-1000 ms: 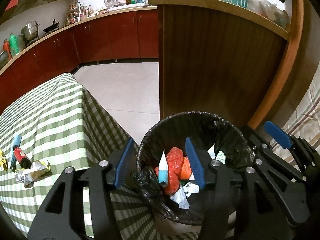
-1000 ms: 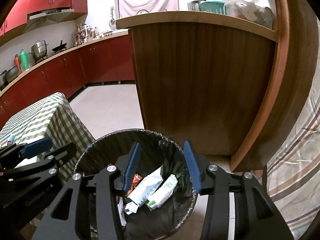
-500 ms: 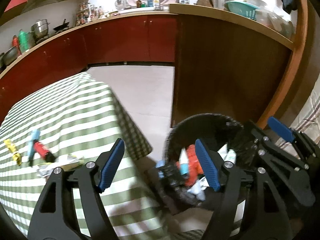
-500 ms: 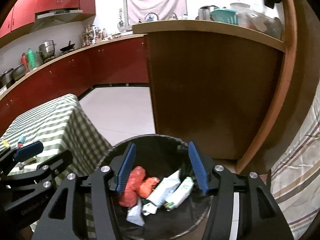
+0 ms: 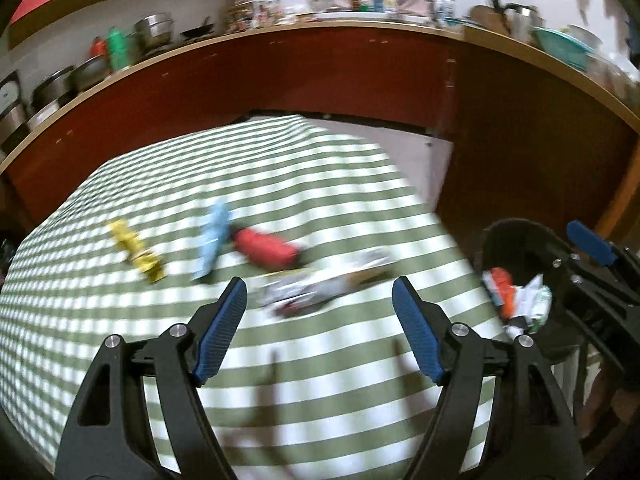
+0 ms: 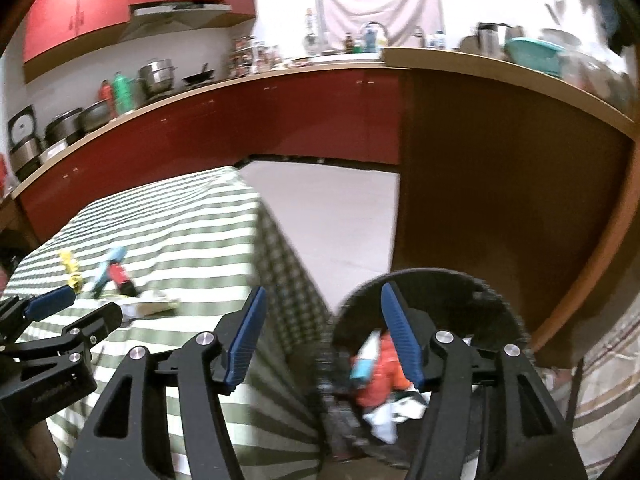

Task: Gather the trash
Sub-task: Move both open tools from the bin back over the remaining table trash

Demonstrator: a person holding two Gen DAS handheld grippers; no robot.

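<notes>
We find the remaining trash lying on the green-and-white checked tablecloth that covers the table: a crumpled white-and-silver wrapper nearest to us, a red cylindrical bottle with a dark cap just behind it, a light blue tube touching the bottle's left end, and a yellow crinkled wrapper a little further left, apart from the tube. Motion blur prevents us from reading any labels. The left gripper hangs above the cloth, pointing down at the crumpled wrapper; its blue-padded jaws stand wide apart, have just been opening, and contain nothing. To the right of the table, on the floor, stands the round bin lined with a black plastic bag, which holds collected items: an orange-red crumpled bag, a white tube with a light blue cap and white paper scraps. The right gripper hangs over the gap between the table corner and the bin rim; its jaws are likewise apart, have just been opening further, and are empty. Behind the table we see dark red kitchen cabinets under a wooden worktop carrying steel pots, and a brown wooden counter panel behind the bin.
</notes>
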